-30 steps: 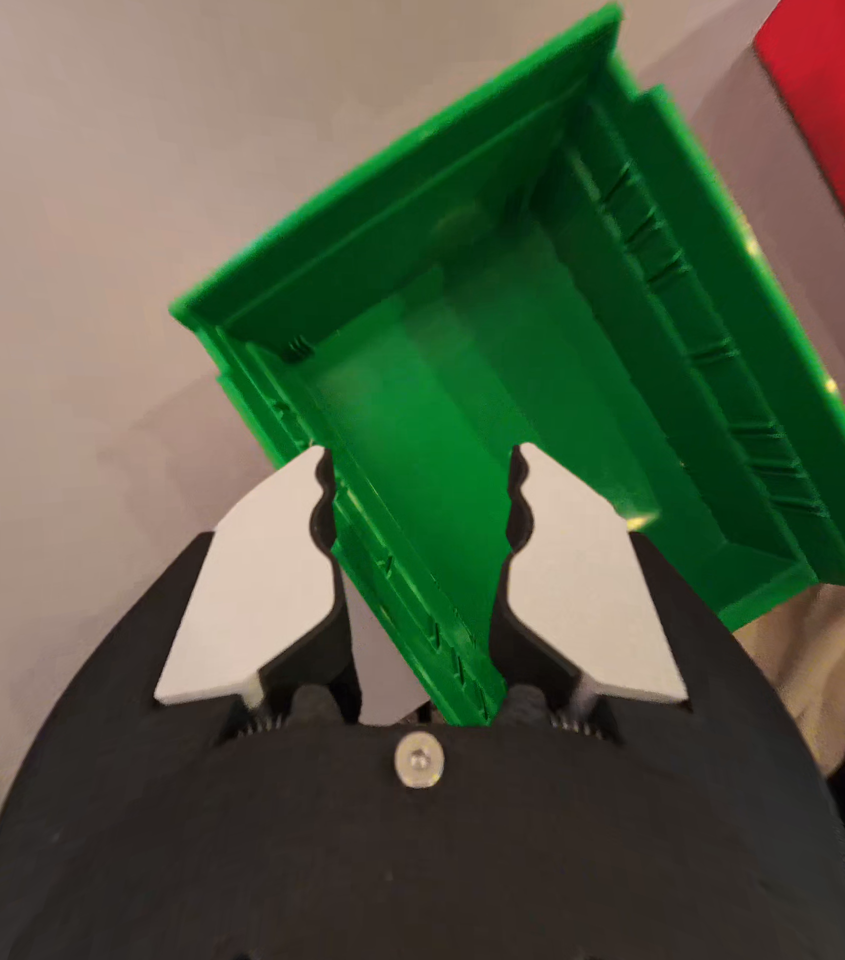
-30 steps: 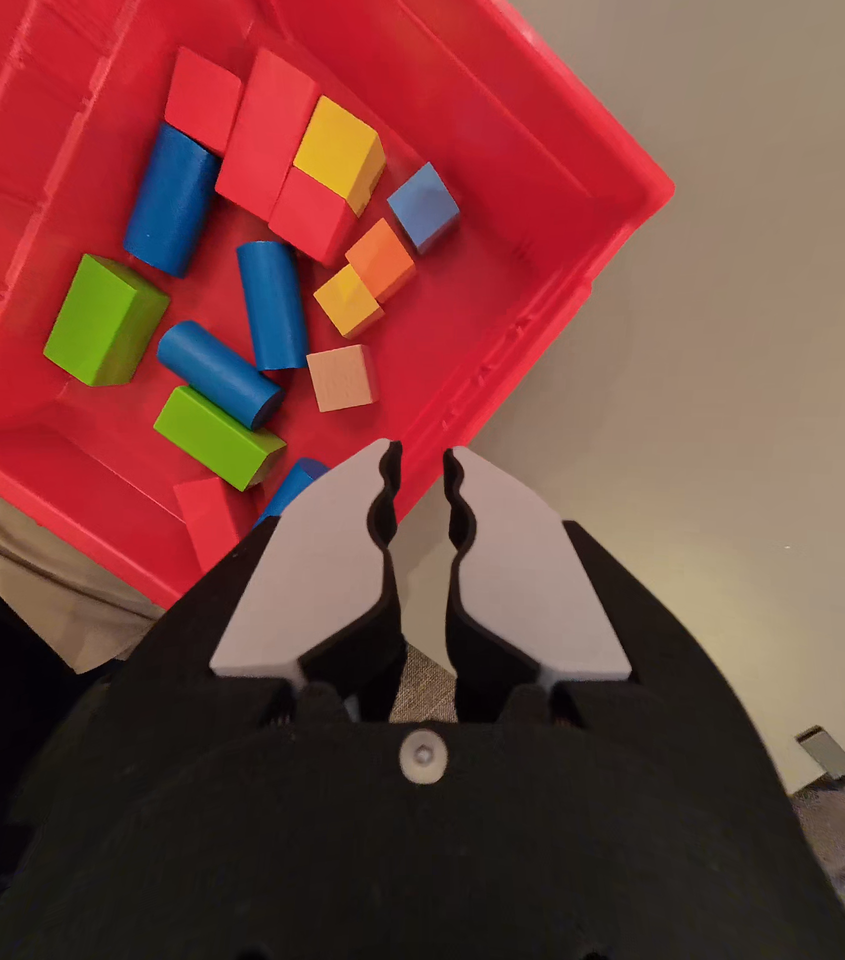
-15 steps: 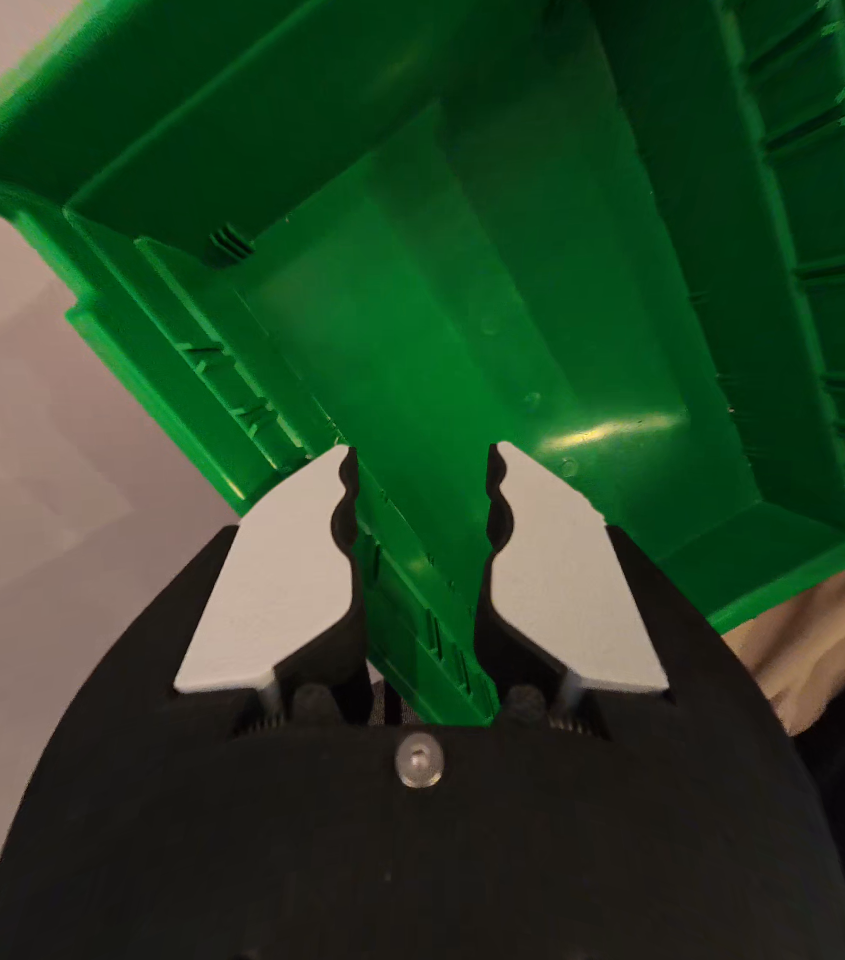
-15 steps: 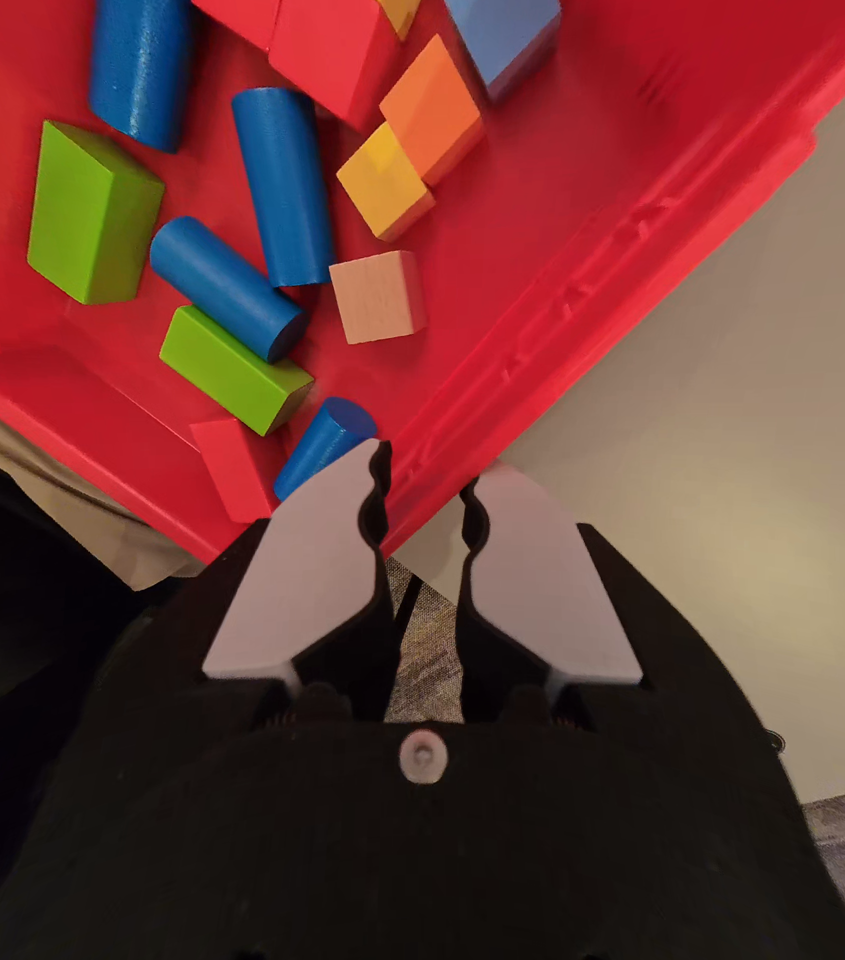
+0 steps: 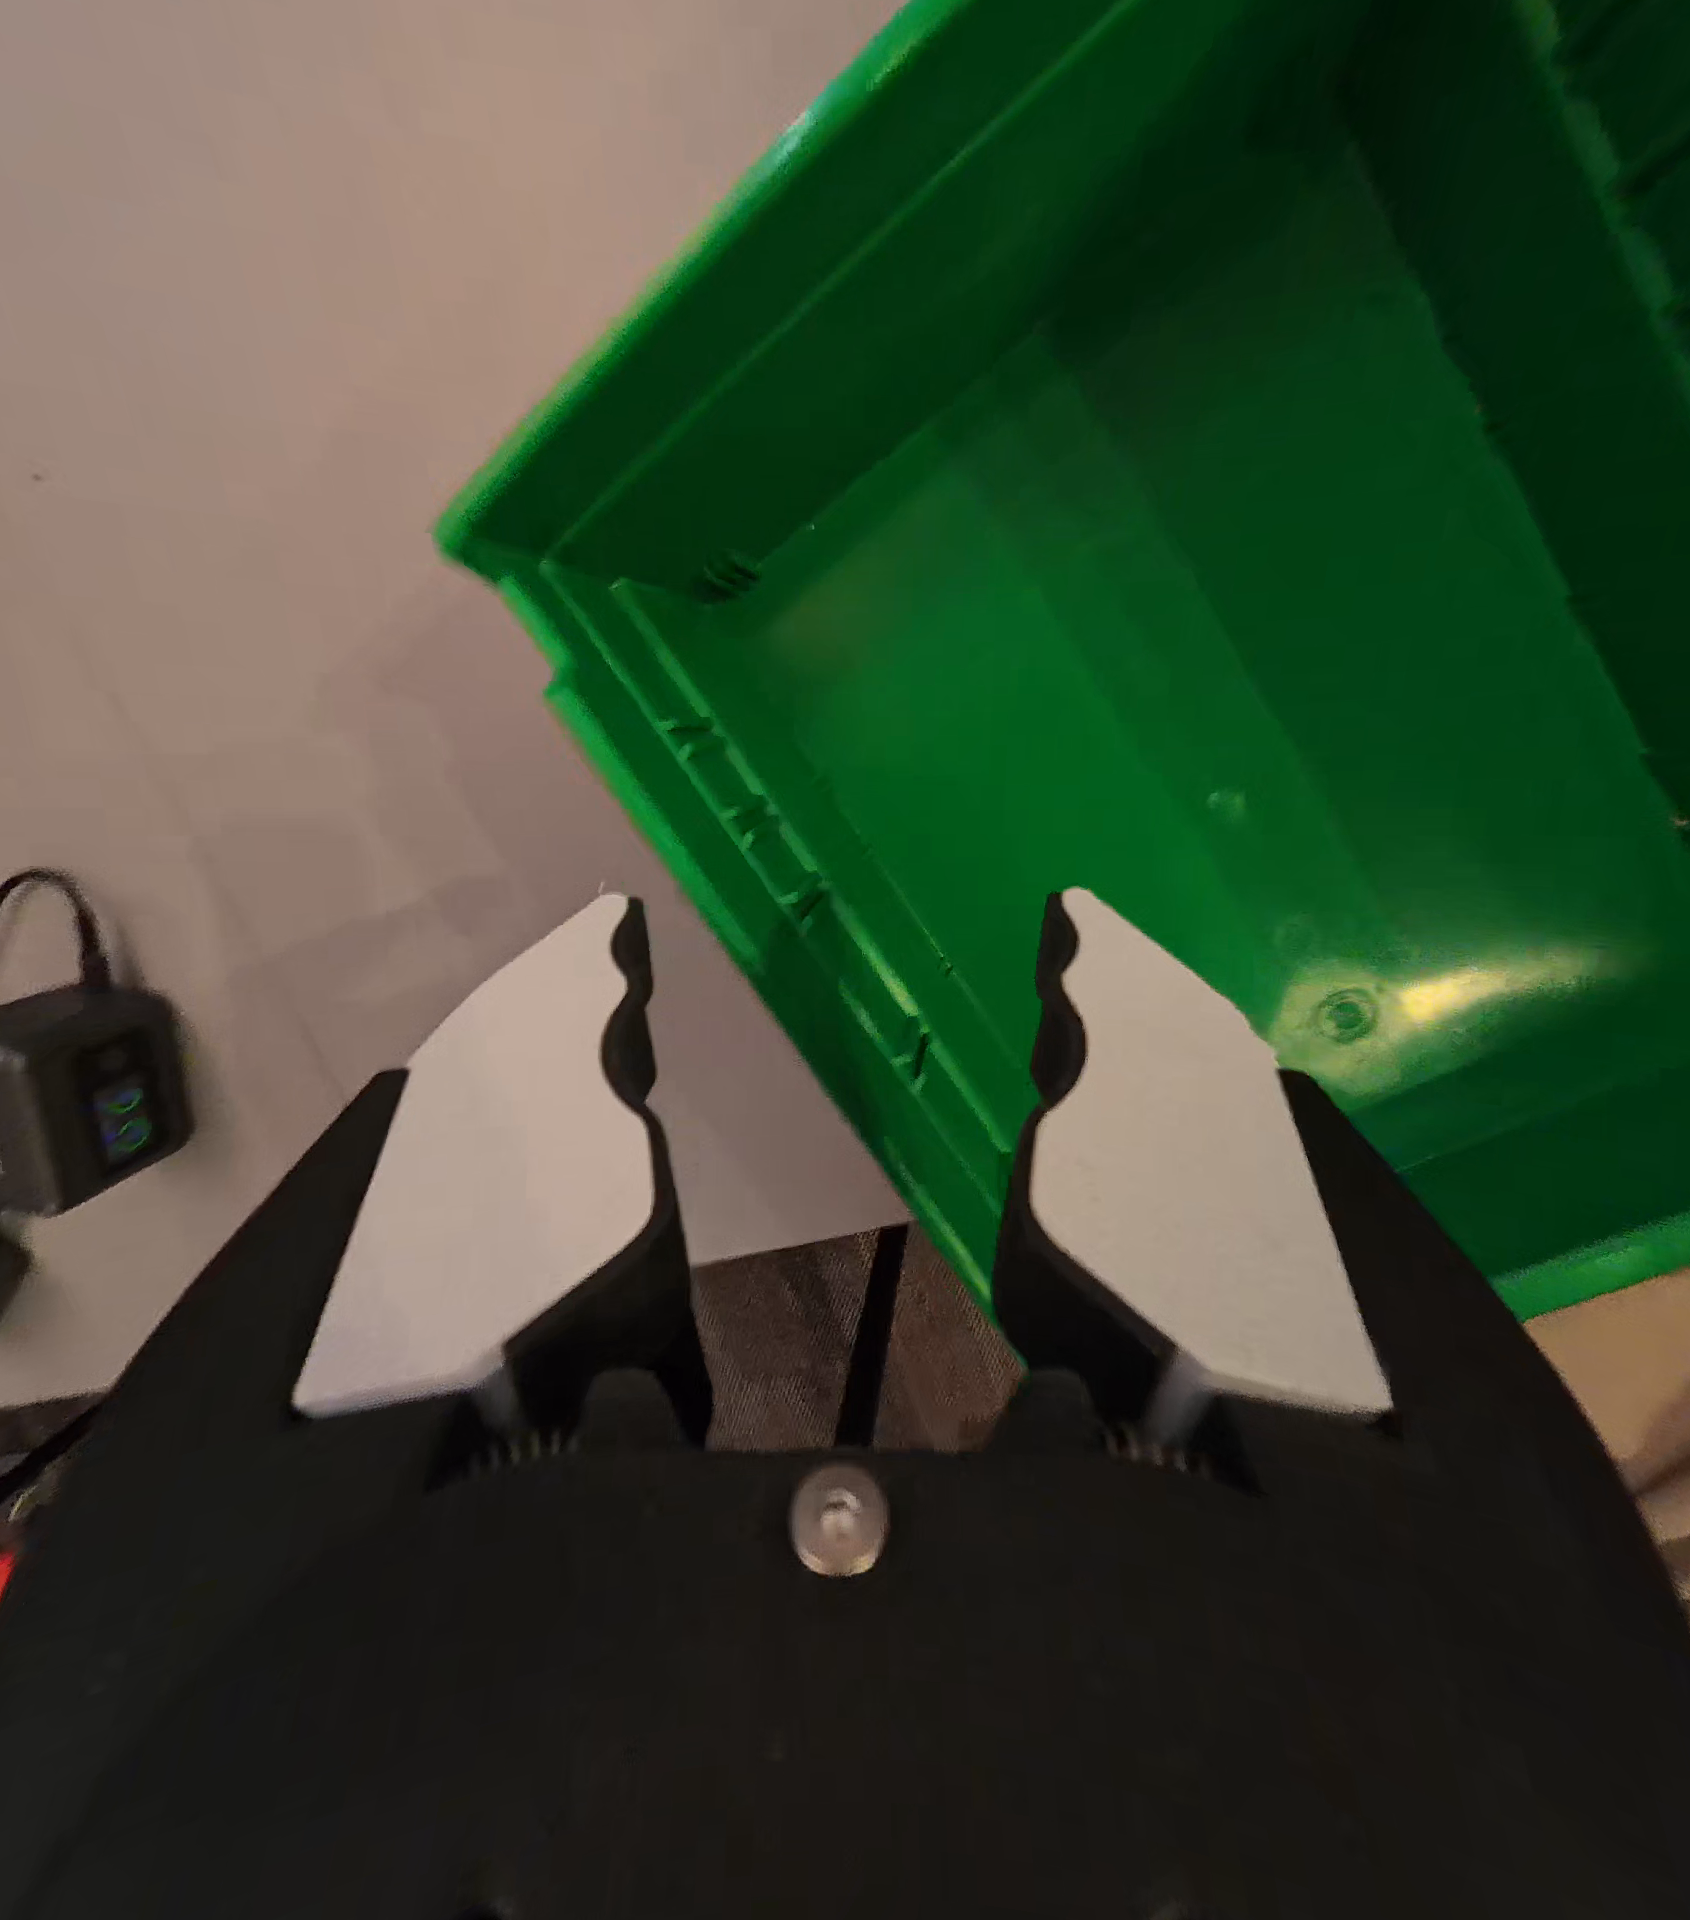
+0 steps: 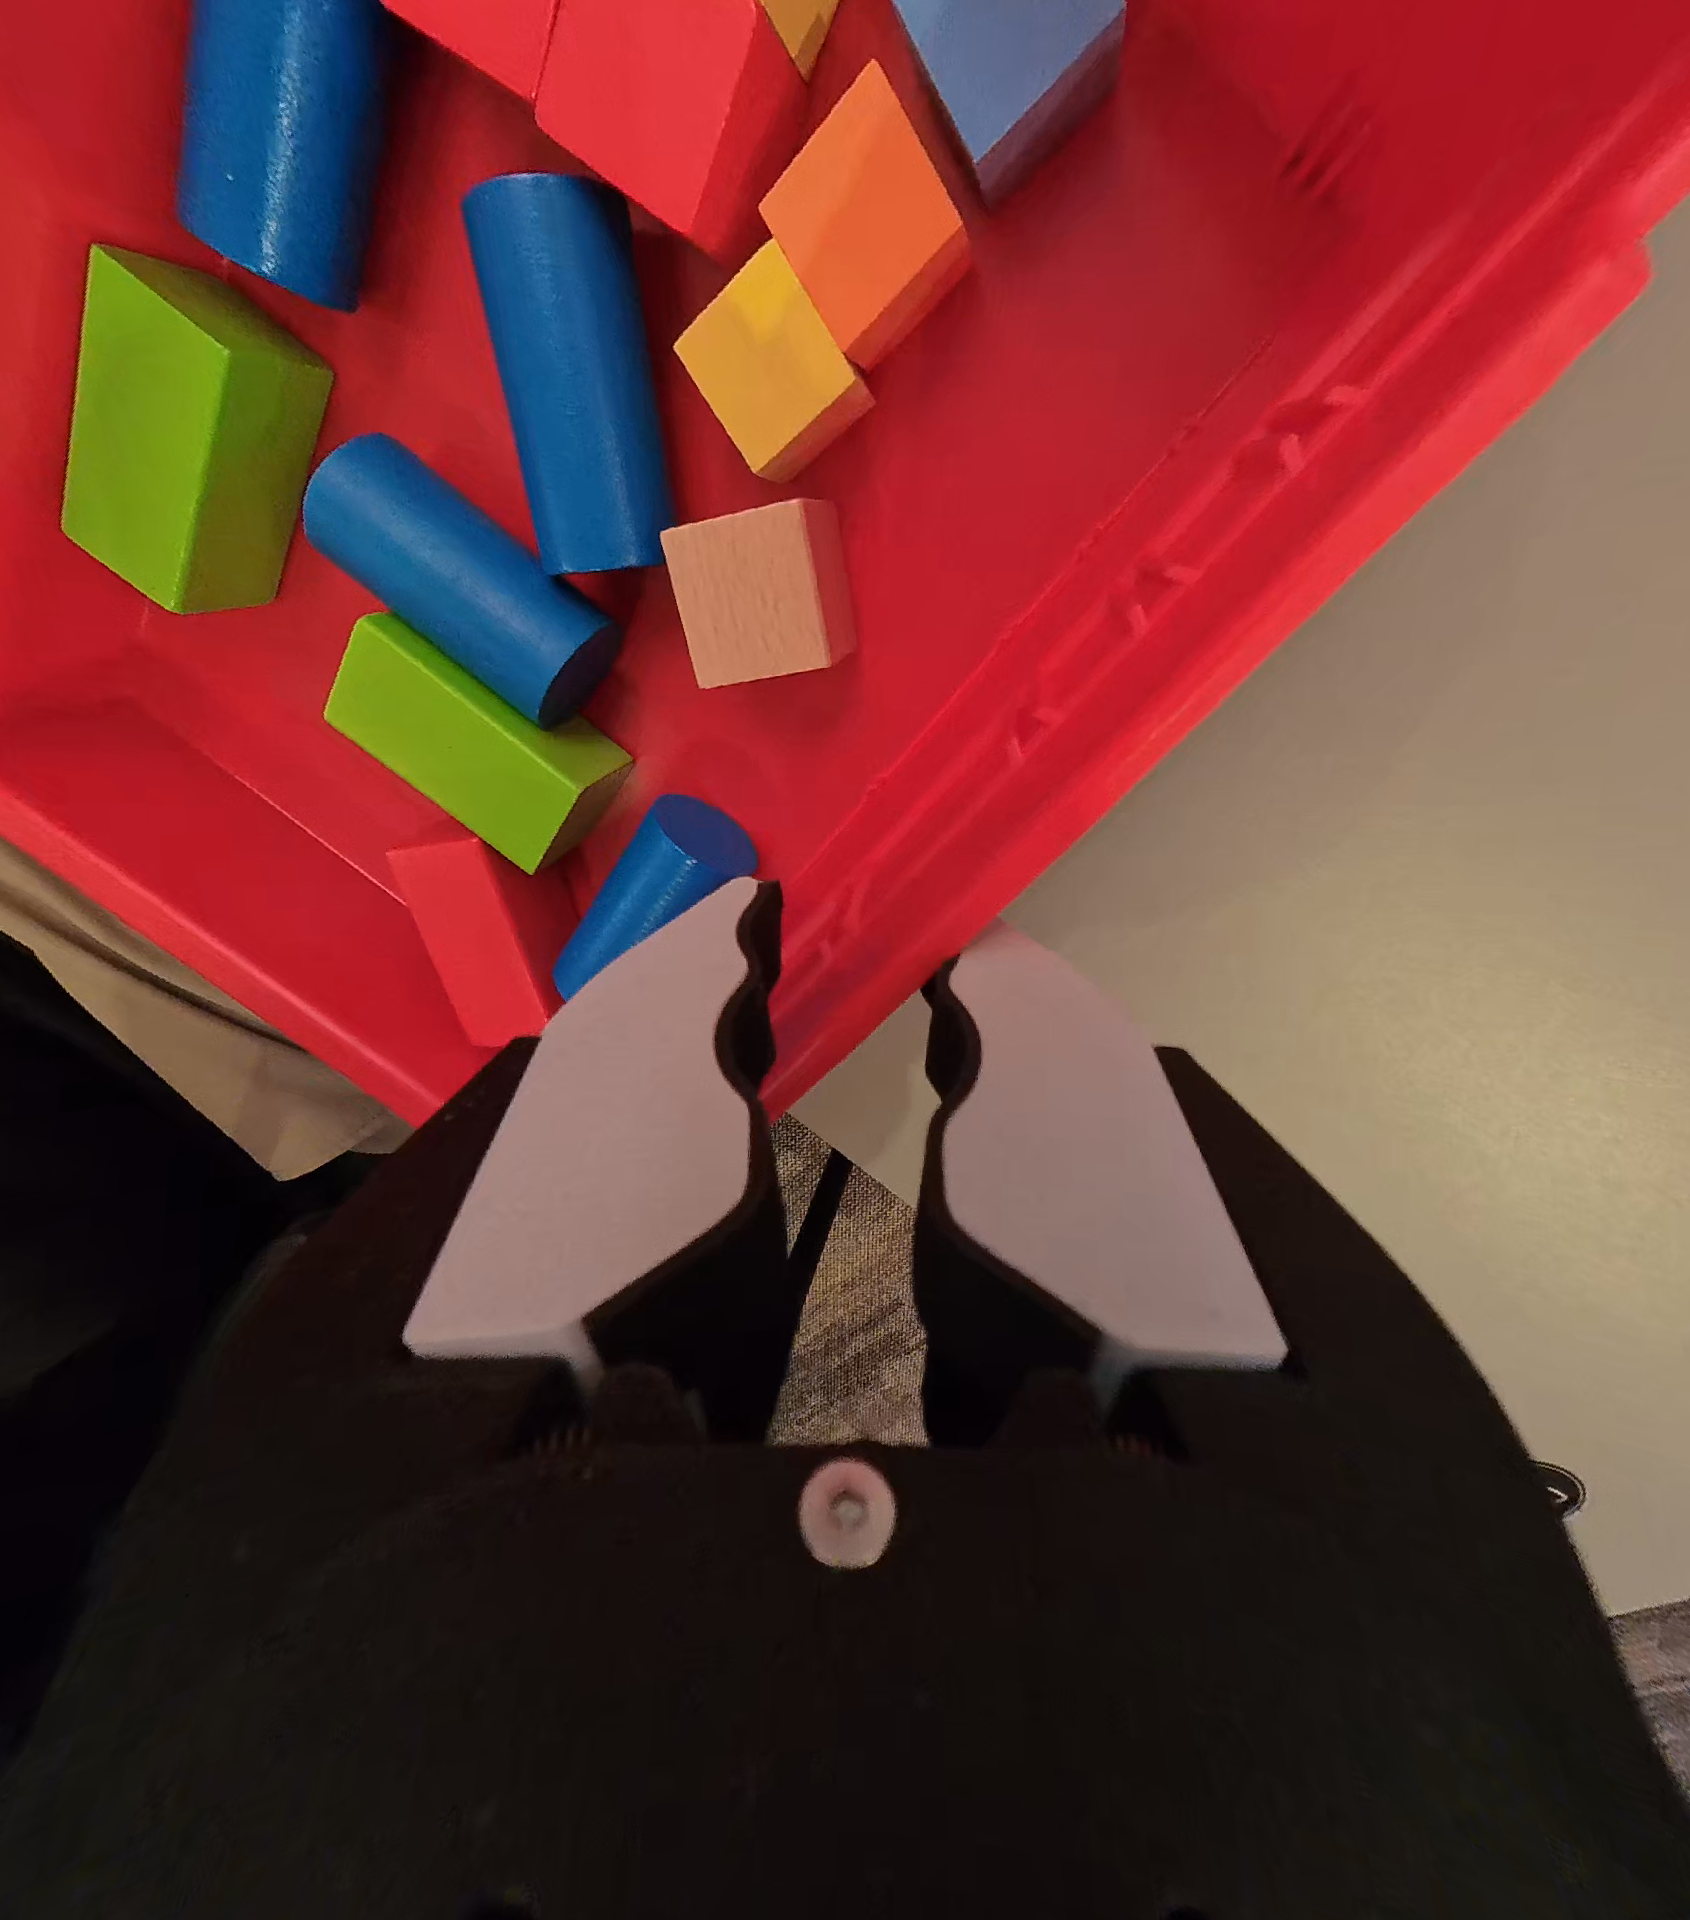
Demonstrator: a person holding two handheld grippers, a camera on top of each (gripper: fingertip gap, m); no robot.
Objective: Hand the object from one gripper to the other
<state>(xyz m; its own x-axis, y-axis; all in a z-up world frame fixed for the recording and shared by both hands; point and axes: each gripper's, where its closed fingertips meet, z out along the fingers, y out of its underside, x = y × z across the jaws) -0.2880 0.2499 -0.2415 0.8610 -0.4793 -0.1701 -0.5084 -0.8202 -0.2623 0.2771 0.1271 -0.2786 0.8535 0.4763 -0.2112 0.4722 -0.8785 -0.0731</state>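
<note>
A red bin (image 6: pixel 1184 540) in the right wrist view holds several wooden blocks: blue cylinders (image 6: pixel 560 364), green blocks (image 6: pixel 186 426), a plain wood cube (image 6: pixel 758 592) and orange and yellow cubes. My right gripper (image 6: pixel 862 956) straddles the bin's near wall. One finger is inside beside a blue cylinder (image 6: pixel 654 894), the other is outside under the rim, and the wall fills the gap. The left wrist view shows an empty green bin (image 5: pixel 1184 727). My left gripper (image 5: pixel 846 935) is open wide and empty over the bin's near wall.
Both bins rest on a pale table (image 5: pixel 197 416). A black charger with a cable (image 5: pixel 51 1101) lies at its left edge. Grey carpet (image 5: pixel 799 1340) shows below the table edge. Beige fabric (image 5: pixel 1672 1434) lies by the green bin's near corner. Across from one pair of fingers to the other is roughly 60 cm.
My left gripper opened wider and swung left, bringing the charger into view. My right gripper moved onto the red bin's wall, widened slightly, then stayed still.
</note>
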